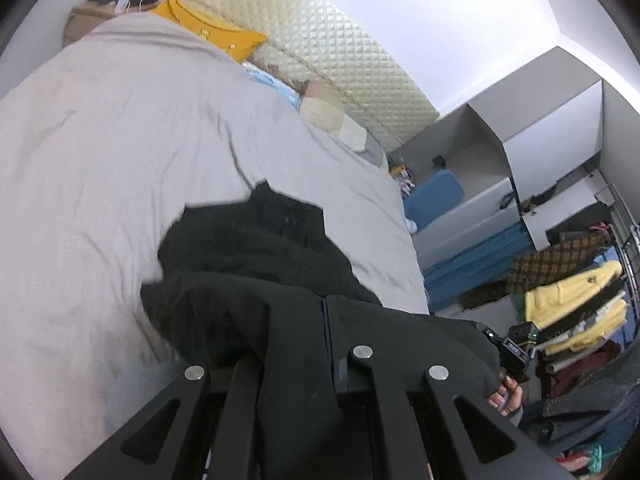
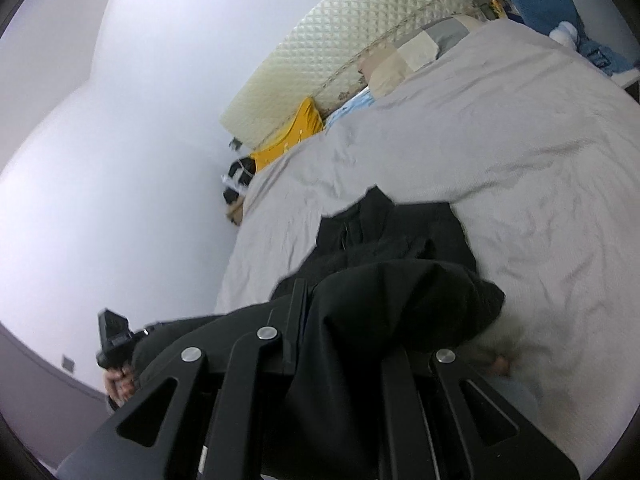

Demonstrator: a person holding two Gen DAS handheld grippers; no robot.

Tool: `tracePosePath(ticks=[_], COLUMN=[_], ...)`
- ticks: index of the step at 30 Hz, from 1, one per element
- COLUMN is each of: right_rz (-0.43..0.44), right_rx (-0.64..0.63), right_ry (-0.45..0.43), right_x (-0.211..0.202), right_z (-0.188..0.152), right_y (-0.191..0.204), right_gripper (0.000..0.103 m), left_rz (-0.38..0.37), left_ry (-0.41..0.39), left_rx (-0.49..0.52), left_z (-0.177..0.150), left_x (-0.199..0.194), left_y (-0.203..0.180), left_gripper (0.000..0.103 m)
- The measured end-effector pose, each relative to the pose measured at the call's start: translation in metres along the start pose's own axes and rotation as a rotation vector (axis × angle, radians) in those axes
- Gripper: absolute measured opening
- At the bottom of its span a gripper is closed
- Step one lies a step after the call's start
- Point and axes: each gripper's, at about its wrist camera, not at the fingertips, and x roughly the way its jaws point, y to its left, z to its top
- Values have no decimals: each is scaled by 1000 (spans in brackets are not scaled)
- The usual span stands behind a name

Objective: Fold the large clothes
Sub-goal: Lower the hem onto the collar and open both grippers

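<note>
A large black garment [image 1: 256,248] lies partly on the grey bed cover [image 1: 120,140] and hangs from both grippers. My left gripper [image 1: 324,304] is shut on one edge of the garment, which drapes over its fingers. My right gripper [image 2: 304,292] is shut on another edge of the same black garment [image 2: 400,240], lifted above the bed cover [image 2: 520,140]. The right gripper and its hand show at the lower right of the left wrist view [image 1: 516,348]. The left gripper shows at the lower left of the right wrist view [image 2: 114,340].
A quilted cream headboard [image 1: 320,32], a yellow cushion [image 1: 208,28] and patchwork pillows [image 1: 328,112] line the far side of the bed. Grey shelving [image 1: 520,140], blue boxes [image 1: 472,256] and a rack of stacked clothes [image 1: 576,304] stand to the right. A white wall [image 2: 120,160] is left.
</note>
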Motion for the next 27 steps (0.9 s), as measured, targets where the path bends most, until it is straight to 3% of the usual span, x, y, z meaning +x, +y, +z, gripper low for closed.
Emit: tracePosePath(ticks=[7, 13, 18, 27], right_rz=[-32, -95, -150, -216], right_rx=[64, 182, 302, 411], right_ry=[-36, -9, 34, 144], right_x=[49, 117, 177, 261], right_z=[67, 115, 133, 136], right_y=[-6, -45, -94, -173], right_gripper=[11, 11, 11, 12], left_rz=[69, 153, 253, 385], left_ry=[-4, 13, 23, 133], left_rx=[-32, -66, -83, -152], left_z=[76, 128, 150, 176], left_x=[46, 110, 172, 287], left_y=[-5, 5, 20, 72], left_gripper=[6, 7, 8, 9])
